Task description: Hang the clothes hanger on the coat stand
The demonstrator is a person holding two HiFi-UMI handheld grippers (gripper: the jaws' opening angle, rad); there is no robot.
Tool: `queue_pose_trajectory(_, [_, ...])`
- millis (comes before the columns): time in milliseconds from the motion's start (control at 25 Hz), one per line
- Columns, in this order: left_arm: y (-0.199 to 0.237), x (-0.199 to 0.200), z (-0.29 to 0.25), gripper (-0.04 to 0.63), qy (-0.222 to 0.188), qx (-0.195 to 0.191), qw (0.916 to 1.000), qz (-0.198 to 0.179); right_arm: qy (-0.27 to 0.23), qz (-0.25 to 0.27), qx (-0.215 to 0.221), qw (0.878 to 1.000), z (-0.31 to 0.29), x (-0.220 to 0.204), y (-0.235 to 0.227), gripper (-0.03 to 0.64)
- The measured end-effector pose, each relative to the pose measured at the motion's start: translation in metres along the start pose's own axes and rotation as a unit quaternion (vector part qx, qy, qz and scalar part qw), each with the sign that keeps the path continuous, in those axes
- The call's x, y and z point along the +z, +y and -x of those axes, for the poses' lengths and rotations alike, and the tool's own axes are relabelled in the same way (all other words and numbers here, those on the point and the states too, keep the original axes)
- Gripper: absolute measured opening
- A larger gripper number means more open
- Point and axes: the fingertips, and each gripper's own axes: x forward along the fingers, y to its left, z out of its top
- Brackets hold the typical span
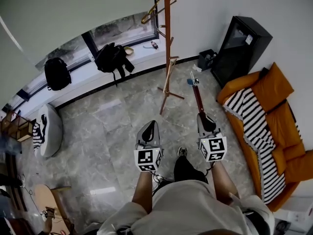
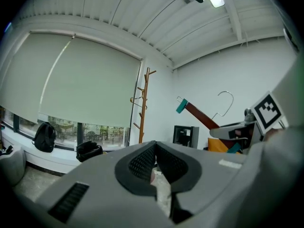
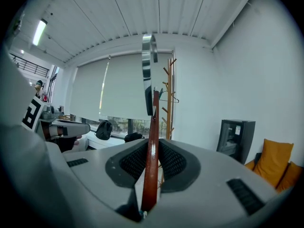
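The wooden coat stand (image 1: 167, 43) rises from the marble floor ahead of me, with another hanger (image 1: 155, 6) on its upper pegs. It also shows as a thin coat stand (image 2: 143, 106) in the left gripper view and as the coat stand (image 3: 169, 99) behind the held hanger in the right gripper view. My right gripper (image 1: 203, 117) is shut on a dark red wooden hanger (image 1: 197, 96) with teal end tips, its metal hook (image 3: 148, 65) pointing up. The hanger (image 2: 202, 116) appears at the right of the left gripper view. My left gripper (image 1: 150, 126) is shut and holds nothing.
An orange sofa (image 1: 274, 131) with a striped throw lies at the right. A black cabinet (image 1: 239, 48) stands by the wall. Two black backpacks (image 1: 113, 58) sit on the window ledge. A white beanbag (image 1: 49, 129) is at the left, with a small wooden table (image 1: 46, 199) near it.
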Motion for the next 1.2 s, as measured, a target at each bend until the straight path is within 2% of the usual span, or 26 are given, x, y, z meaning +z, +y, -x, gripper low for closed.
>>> queue_pose_trajectory(400, [0.001, 0.013, -0.122, 0.009, 0.007, 0.006, 0.9998, -0.018, -0.006, -0.008, 0.030, 0.999, -0.093, 0.011, -0.073, 0.054])
queue_pose_trajectory(640, [-0.005, 0.020, -0.173, 0.009, 0.016, 0.016, 0.9994, -0.025, -0.010, -0.010, 0.062, 0.998, -0.132, 0.019, -0.104, 0.054])
queue_pose_trajectory(880, [0.000, 0.026, -0.201, 0.009, 0.017, 0.034, 0.9989, -0.027, -0.008, -0.009, 0.095, 0.995, -0.167, 0.022, -0.112, 0.054])
queue_pose_trajectory(1200, [0.025, 0.027, -0.221, 0.009, 0.024, 0.050, 0.9975, -0.045, 0.005, 0.006, 0.131, 0.991, -0.204, 0.023, -0.097, 0.054])
